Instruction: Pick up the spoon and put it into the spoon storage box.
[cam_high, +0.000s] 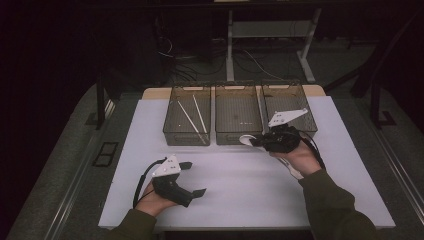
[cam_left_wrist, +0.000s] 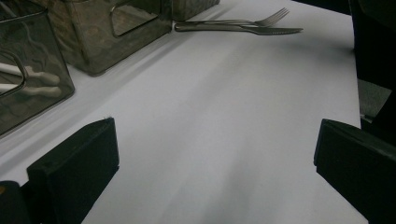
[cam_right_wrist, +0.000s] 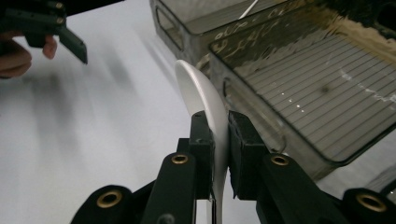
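Jaws of the right gripper (cam_right_wrist: 218, 154) are pinched narrow on the handle of a white spoon (cam_right_wrist: 201, 95), whose bowl sticks out ahead of them, edge-on and lifted off the counter (cam_high: 240, 185). From the high view the right gripper (cam_high: 257, 141) hangs just in front of the three clear bins, with the spoon's bowl (cam_high: 245, 140) near the front wall of the middle bin (cam_high: 237, 116). The right gripper view puts that ribbed bin floor just beside the spoon, and the floor looks bare apart from a small speck or two.

Jaws of the left gripper (cam_left_wrist: 215, 158) stand wide with nothing between them, over bare counter nearer the person; the high view shows the left gripper (cam_high: 192, 178) low and well apart from the bins.

As for progress, this looks like sorting cutlery into the bins. The left bin (cam_high: 189, 116) already holds two long white sticks (cam_high: 192, 116), probably chopsticks. The spoon is picked up but not yet dropped in, so its placing is the step in hand. A metal fork (cam_left_wrist: 243, 20) and knife (cam_left_wrist: 261, 31) lie together on the counter beside a bin, untouched, so they are probably left to do. The right bin (cam_high: 292, 102) is partly hidden behind the gripper, and I cannot tell whether it holds anything.
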